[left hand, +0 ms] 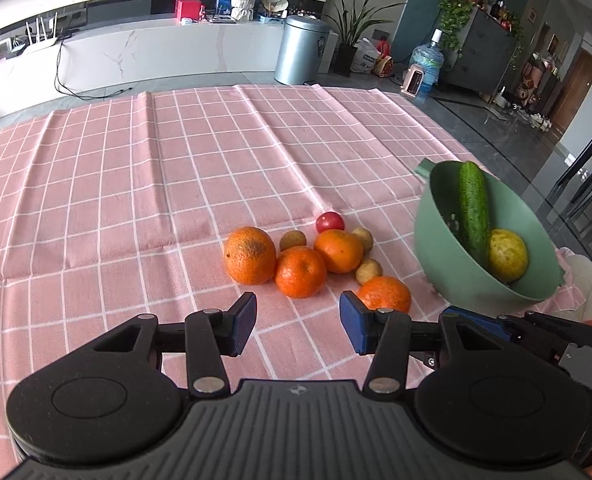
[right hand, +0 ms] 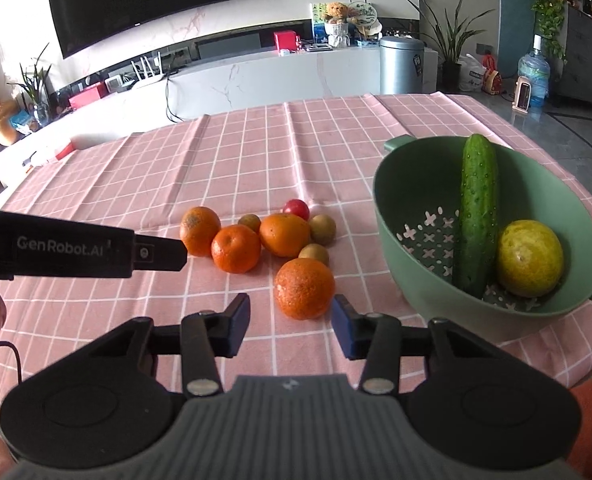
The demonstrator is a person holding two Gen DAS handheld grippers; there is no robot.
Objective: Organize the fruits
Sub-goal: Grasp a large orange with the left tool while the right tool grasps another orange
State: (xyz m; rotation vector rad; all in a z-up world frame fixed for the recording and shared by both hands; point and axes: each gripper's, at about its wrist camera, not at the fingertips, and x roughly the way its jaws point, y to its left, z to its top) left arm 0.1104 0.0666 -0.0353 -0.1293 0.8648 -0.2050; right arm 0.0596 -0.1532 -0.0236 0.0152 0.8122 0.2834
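The nearest orange [right hand: 304,288] lies on the tablecloth [right hand: 256,152] just beyond the right gripper [right hand: 291,326], whose parted jaws hold nothing.

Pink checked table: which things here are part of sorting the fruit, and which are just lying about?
Part of the job:
- four oranges, nearest one
- red tomato
- three small brown fruits
- green colander holding a cucumber and a yellow-green citrus

Just lying about:
- steel bin
- teddy bear
- water bottle
- router
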